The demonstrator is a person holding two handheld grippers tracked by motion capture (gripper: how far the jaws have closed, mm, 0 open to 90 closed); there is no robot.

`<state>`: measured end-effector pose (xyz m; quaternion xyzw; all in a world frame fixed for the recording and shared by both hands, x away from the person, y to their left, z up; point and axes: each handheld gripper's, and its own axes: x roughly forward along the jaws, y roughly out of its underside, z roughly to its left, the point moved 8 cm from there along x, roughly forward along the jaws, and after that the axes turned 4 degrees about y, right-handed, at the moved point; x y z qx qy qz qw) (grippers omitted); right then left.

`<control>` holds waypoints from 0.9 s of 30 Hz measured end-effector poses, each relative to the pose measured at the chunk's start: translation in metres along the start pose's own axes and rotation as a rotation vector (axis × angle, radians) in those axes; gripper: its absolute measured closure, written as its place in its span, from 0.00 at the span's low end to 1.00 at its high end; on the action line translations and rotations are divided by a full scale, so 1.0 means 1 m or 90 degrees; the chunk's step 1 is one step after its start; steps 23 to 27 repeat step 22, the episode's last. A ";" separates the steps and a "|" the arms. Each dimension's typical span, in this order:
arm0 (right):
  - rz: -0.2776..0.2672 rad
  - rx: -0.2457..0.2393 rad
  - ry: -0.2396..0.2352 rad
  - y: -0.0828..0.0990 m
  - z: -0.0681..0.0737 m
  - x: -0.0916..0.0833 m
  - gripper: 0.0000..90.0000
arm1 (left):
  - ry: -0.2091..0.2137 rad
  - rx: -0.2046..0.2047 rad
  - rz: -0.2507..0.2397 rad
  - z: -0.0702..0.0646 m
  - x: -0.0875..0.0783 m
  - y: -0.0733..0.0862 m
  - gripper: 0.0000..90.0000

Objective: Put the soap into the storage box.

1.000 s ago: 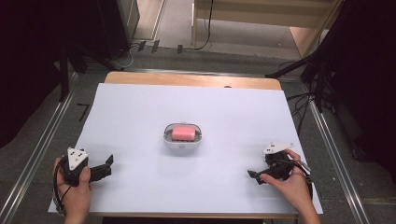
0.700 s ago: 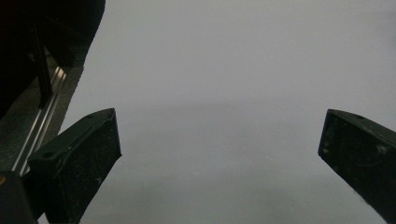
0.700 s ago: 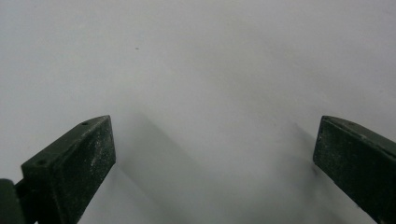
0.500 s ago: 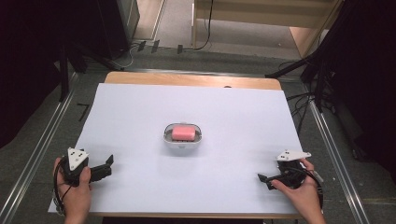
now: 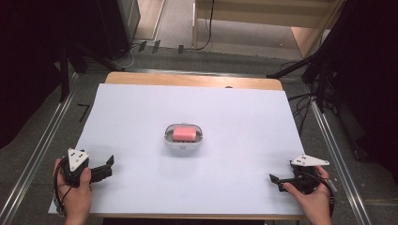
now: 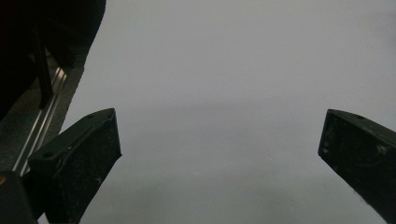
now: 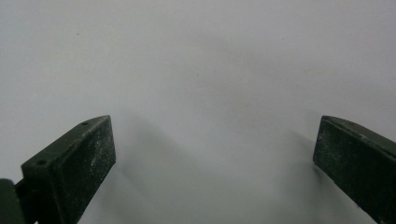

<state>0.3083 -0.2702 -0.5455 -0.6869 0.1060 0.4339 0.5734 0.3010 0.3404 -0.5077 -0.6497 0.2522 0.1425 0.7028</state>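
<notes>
A pink bar of soap [image 5: 184, 133] lies in a small clear dish [image 5: 168, 136] at the middle of the white table [image 5: 234, 117]. My left gripper [image 5: 109, 165] rests at the table's near left corner, held in a hand, its jaws wide apart with nothing between them [image 6: 219, 149]. My right gripper [image 5: 276, 182] sits at the near right corner in the other hand, also open over bare white surface [image 7: 215, 149]. Both grippers are far from the dish.
A wooden strip [image 5: 192, 80] borders the table's far edge. Metal rails [image 5: 42, 140] run along both sides, with cables on the floor at the right [image 5: 309, 101]. Dark curtains stand at left and right.
My right gripper has drawn back toward the near right corner of the table and away from the middle. The left gripper has stayed put.
</notes>
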 end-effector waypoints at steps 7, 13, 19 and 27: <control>-0.021 0.021 0.022 0.003 -0.009 -0.006 0.00 | 0.000 0.000 -0.001 0.000 0.000 0.000 0.00; -0.029 0.036 0.046 0.006 -0.014 -0.009 0.00 | 0.000 -0.002 -0.001 0.000 0.000 0.000 0.00; -0.025 0.034 0.047 0.006 -0.013 -0.008 0.00 | 0.000 -0.002 0.001 0.000 0.000 0.000 0.00; -0.026 0.034 0.048 0.006 -0.013 -0.008 0.00 | 0.003 -0.003 0.006 0.000 0.001 0.000 0.00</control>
